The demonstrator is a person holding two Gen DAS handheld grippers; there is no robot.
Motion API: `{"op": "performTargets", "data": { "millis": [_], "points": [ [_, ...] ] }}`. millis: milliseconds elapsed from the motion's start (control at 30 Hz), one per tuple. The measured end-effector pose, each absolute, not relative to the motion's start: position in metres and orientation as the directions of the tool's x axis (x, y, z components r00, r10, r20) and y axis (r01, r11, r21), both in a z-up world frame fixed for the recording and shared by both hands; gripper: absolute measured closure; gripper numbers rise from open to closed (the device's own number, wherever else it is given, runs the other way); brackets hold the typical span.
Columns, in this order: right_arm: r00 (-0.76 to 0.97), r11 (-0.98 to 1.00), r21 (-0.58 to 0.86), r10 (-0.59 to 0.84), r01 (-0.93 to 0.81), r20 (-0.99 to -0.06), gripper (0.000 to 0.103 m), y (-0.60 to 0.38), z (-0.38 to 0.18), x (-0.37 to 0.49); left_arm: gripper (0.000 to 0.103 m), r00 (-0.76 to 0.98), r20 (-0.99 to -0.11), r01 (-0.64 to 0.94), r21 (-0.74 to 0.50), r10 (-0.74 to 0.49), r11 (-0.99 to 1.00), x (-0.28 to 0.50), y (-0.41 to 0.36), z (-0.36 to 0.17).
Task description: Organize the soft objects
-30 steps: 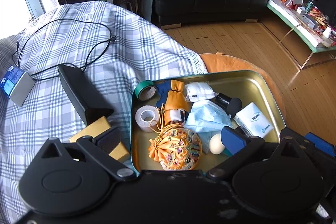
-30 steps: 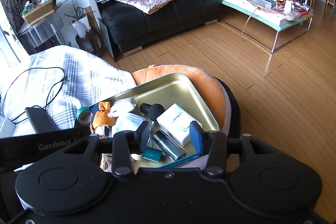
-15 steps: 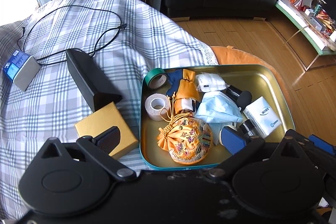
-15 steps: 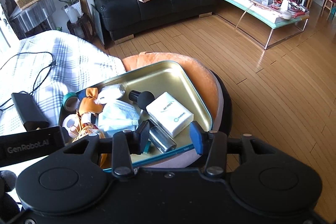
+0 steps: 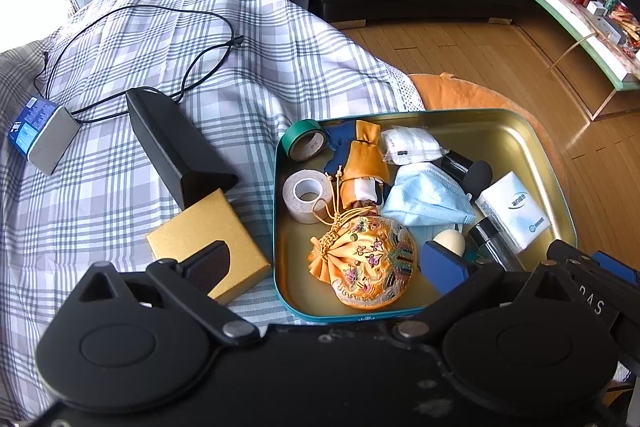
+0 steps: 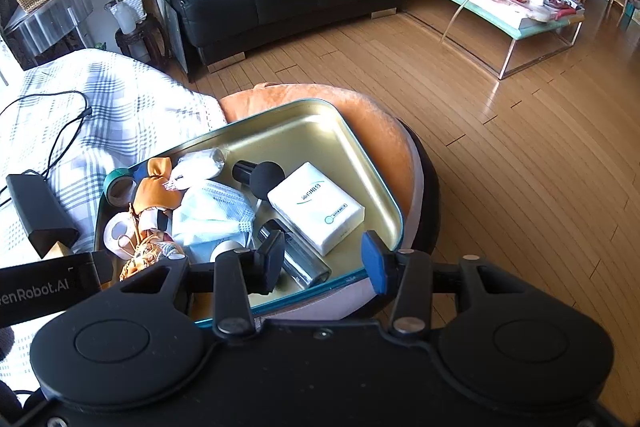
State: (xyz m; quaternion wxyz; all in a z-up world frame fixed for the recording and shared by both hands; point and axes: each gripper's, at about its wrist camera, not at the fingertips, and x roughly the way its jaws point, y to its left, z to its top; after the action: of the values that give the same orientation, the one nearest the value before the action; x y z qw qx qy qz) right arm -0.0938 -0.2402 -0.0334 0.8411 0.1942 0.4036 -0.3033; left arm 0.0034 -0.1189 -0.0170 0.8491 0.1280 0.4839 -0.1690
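Note:
A gold metal tray (image 5: 516, 135) (image 6: 320, 131) on an orange cushion holds an embroidered orange pouch (image 5: 366, 261), a blue face mask (image 5: 428, 199) (image 6: 212, 211), a small orange cloth bag (image 5: 364, 159) (image 6: 154, 183), a wrapped white gauze pack (image 5: 410, 145), a white tissue pack (image 5: 512, 213) (image 6: 316, 205) and tape rolls. My left gripper (image 5: 326, 261) is open and empty above the tray's near left edge. My right gripper (image 6: 322, 261) is open and empty above the tray's near right corner.
A gold box (image 5: 206, 239), a black wedge-shaped case (image 5: 172, 147) and a blue-grey box (image 5: 40, 133) with a black cable lie on the checked blanket left of the tray. A black bottle (image 6: 258, 177) and a silver tube (image 6: 300, 255) are in the tray. A sofa and wood floor are beyond.
Both grippers have pulled back and up from the tray, so more of the blanket and the tray's near rim shows. Both stay open. Nothing in the tray has moved.

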Motion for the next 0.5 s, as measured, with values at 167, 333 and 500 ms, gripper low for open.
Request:
{"op": "performTargets", "data": {
  "millis": [167,333,500],
  "points": [
    [0.490,0.741,0.083,-0.352,0.667,-0.798,0.058,-0.2410,-0.0340,-0.0934,0.001,0.482,-0.863,0.417,0.072,-0.153,0.906,0.0024,-0.1212,-0.0172],
    [0.489,0.740,0.085,-0.349,0.667,-0.799,0.058,-0.2413,-0.0349,-0.0930,0.001,0.488,-0.861,0.420,0.086,-0.145,0.903,0.0011,-0.1222,-0.0168],
    [0.490,0.740,0.088,-0.346,0.667,-0.800,0.058,-0.2417,-0.0361,-0.0926,0.001,0.492,-0.859,0.420,0.095,-0.139,0.902,0.0002,-0.1219,-0.0164]
  ]
}}
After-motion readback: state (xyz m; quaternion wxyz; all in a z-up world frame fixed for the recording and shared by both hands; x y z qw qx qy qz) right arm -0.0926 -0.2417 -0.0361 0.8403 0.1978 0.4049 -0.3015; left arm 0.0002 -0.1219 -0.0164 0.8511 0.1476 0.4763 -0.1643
